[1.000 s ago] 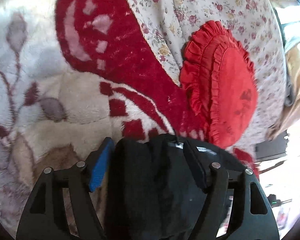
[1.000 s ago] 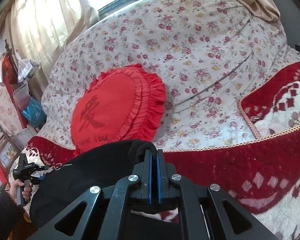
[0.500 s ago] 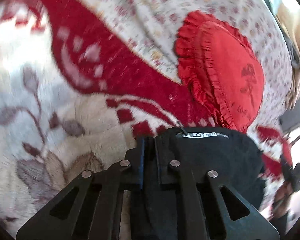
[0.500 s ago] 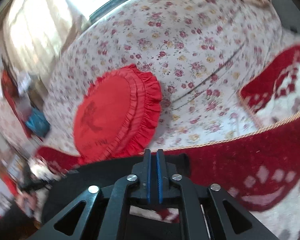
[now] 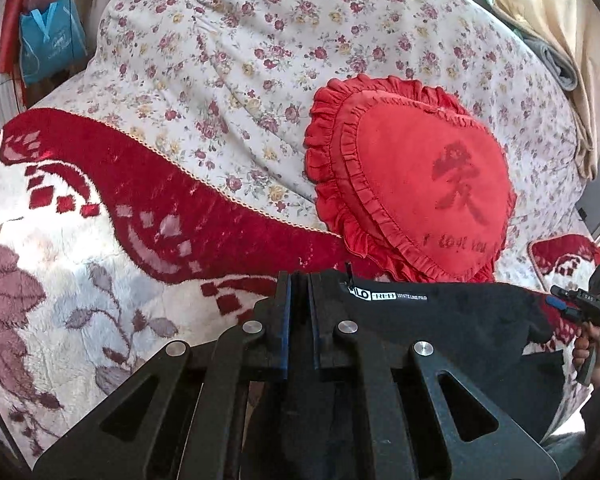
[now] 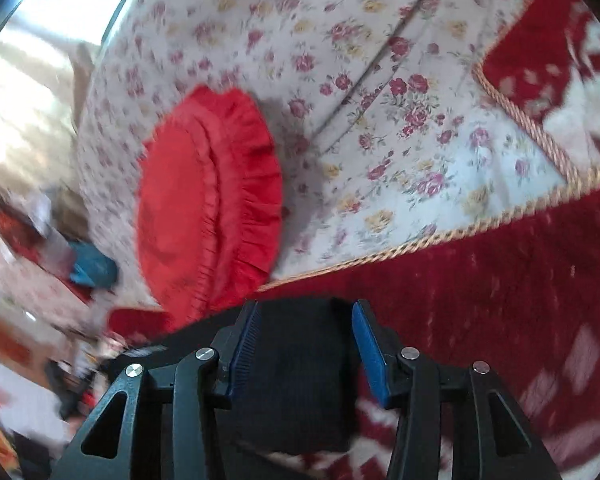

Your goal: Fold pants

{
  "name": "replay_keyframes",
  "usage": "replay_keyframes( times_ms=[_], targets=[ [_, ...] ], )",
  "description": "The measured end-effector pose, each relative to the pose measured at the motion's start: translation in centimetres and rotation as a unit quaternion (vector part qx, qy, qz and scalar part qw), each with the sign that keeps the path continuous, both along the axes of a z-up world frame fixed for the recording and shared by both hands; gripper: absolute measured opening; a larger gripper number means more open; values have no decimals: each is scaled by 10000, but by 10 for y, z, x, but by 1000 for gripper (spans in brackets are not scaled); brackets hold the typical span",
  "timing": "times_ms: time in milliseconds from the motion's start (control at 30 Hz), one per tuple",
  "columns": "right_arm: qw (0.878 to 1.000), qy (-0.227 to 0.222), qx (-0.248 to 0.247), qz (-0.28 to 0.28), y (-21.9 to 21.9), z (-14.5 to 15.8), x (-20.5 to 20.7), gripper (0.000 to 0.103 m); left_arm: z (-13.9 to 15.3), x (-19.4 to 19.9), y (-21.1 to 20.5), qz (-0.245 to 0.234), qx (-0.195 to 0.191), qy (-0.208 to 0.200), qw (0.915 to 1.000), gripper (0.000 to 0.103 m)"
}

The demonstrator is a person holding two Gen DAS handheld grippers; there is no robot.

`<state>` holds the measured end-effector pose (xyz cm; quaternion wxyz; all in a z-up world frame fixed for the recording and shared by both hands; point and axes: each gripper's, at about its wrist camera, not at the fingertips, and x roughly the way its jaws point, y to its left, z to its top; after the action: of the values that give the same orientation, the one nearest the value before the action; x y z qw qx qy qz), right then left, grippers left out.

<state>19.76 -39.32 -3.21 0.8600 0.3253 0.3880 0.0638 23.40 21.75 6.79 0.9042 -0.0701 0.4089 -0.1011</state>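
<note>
We have the left gripper (image 5: pixel 299 312) clenched on the waistband of the black pants (image 5: pixel 440 312), which lie on the red-and-white blanket (image 5: pixel 80 280); the right gripper (image 6: pixel 304 344) has just been opening, its fingers (image 6: pixel 368 348) released around the cloth

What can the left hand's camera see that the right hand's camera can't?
Only the left wrist view shows the white label on the black pants, the blue bag hanging in the corner, the writing on the cushion, and the other hand with its tool. Only the right wrist view shows the right gripper, whose jaws have just been opening, with the pants between them. Both show the red heart cushion, flowery sheet and red blanket.
</note>
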Motion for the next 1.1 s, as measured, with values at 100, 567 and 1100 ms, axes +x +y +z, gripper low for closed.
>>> replay_keyframes(
  times_ms=[100, 567, 1100],
  targets=[
    [9987, 237, -385, 241, 7, -9, 15, 46, -2, 2, -1, 84, 33, 55, 9999, 6],
    [9620, -1227, -2353, 645, 39, 51, -32, 3, -3, -32, -13, 279, 888, -717, 9931, 6],
    [9187, -773, -2801, 2676, 58, 16, -198, 11, -48, -212, 42, 560, -412, -156, 9975, 17]
  ],
)
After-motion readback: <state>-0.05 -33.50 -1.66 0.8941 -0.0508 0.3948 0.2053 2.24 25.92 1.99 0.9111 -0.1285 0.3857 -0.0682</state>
